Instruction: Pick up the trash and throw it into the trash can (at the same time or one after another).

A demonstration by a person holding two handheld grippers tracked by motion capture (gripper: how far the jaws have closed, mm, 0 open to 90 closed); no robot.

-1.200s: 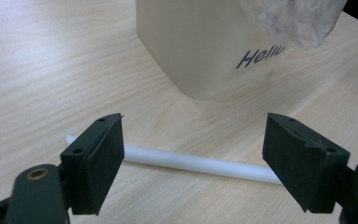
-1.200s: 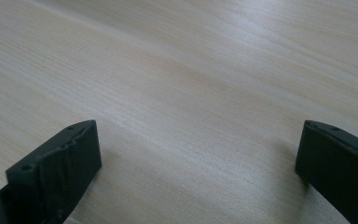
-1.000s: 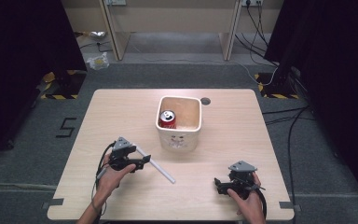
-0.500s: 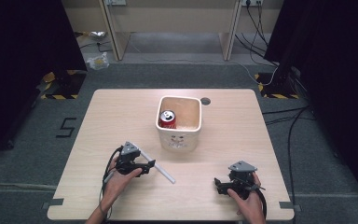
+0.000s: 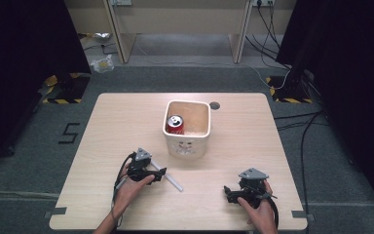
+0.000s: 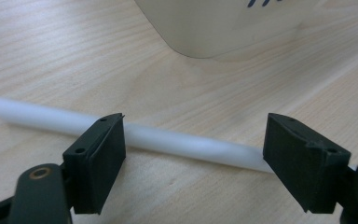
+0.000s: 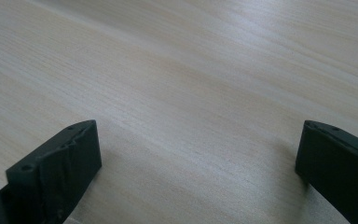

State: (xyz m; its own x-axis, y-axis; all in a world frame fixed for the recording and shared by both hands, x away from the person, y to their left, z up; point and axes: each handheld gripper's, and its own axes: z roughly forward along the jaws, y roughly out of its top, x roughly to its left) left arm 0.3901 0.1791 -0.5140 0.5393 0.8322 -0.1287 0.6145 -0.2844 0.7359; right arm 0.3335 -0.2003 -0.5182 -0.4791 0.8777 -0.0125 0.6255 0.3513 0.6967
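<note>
Pale wood table: my left tongs gape wide, lying alongside the white tube near the bin. Closing lengthwise, I risk missing it or rolling it away. Right tongs gape, idle.

You're looking down on a pale wooden tabletop standing on grey carpet. Black curtains close off both sides. A "5" is marked in black on the floor at your left. Yellow-and-black hazard tape flanks the tabletop, cables trail at your right, and light wooden furniture legs stand beyond.
</note>
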